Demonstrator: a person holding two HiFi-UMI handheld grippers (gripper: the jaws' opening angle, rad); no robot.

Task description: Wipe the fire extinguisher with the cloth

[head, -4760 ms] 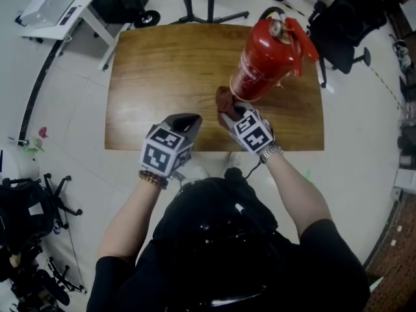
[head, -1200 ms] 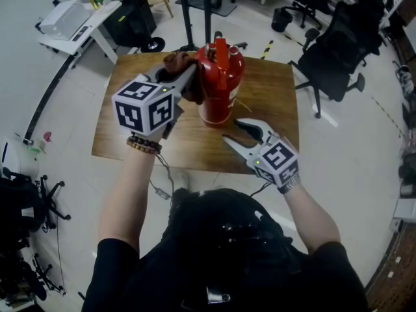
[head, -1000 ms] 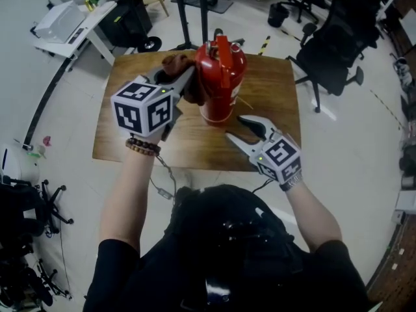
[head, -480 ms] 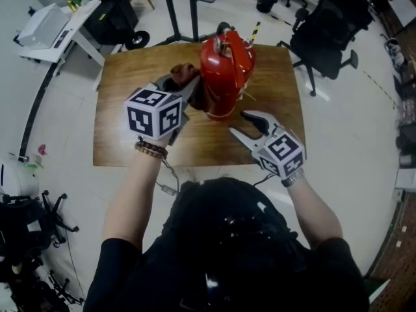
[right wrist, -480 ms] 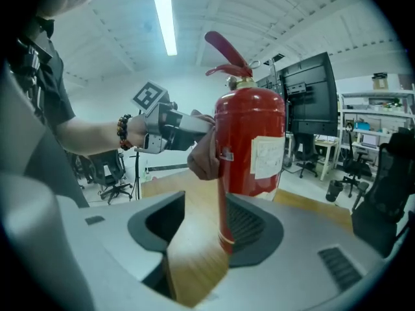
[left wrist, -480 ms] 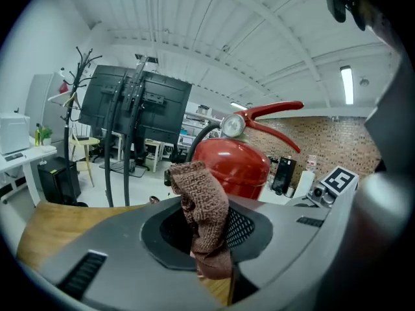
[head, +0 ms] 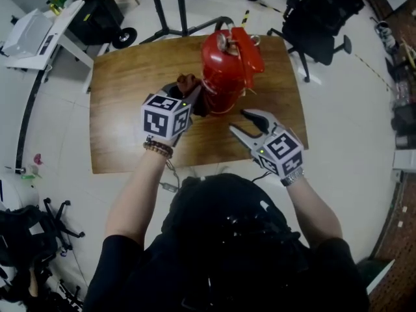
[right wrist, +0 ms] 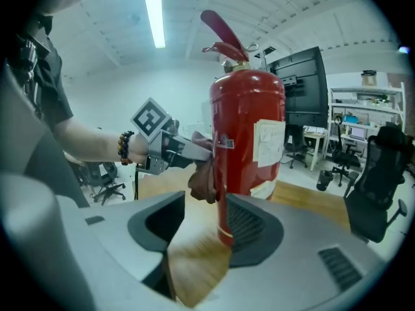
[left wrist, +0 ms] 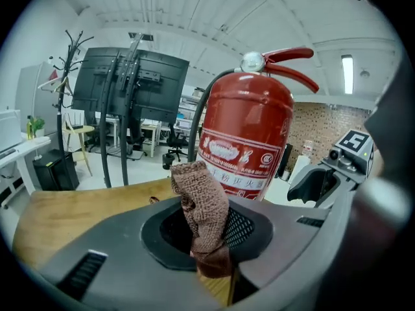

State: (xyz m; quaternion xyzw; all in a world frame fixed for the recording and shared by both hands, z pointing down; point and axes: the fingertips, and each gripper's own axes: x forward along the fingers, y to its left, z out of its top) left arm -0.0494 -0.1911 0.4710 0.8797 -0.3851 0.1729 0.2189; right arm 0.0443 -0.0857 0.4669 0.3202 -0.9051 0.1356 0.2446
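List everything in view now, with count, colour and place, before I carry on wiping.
extinguisher: one, red, upright on the far middle of the table
cloth: one, brown, in the left tongs, at the extinguisher's left side
table: one, brown wood, in front of the person
chairs: several, black, on the floor far right and lower left
desk: one, white, far left
screen: one, black, on a stand behind the table
left tongs: one, grey, shut on the cloth
right tongs: one, grey, open and empty, right of the extinguisher, apart from it
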